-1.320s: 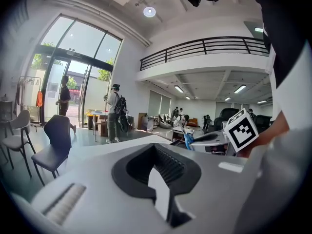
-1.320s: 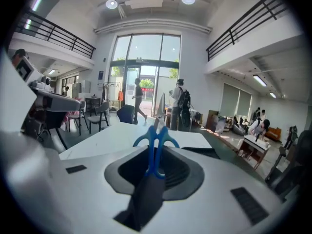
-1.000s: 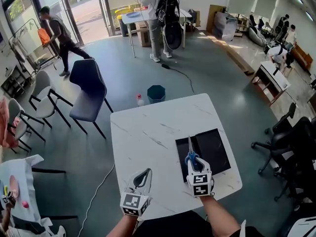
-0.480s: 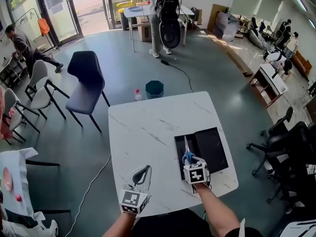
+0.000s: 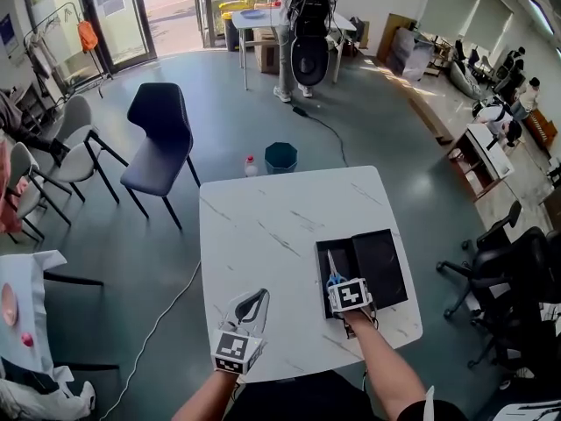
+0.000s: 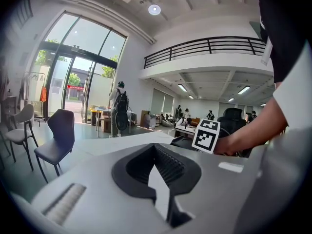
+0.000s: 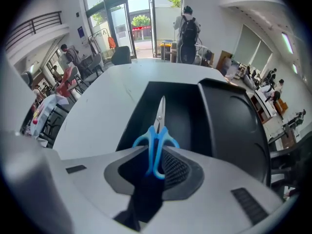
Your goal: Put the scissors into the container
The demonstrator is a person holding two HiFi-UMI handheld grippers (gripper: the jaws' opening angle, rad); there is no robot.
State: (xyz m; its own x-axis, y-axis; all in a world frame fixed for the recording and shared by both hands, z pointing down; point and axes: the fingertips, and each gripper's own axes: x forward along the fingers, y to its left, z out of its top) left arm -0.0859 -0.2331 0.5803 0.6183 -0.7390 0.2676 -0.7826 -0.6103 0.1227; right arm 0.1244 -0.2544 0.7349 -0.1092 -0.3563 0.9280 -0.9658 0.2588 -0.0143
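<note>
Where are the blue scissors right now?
In the head view, the scissors are held in the right tongs, over the black container near the table's right edge.

The scissors (image 7: 156, 130) at lower centre have blue handles and silver blades, the container (image 7: 229, 121) is black, the table (image 5: 263, 226) white with grey veins, the chair (image 5: 158, 143) at upper left navy.

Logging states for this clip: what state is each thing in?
Scissors, blades closed, held by the handles, pointing into the container.
Container, open, lid lying alongside.
Right tool, shut on the scissors.
Left tool, shut, empty.
</note>
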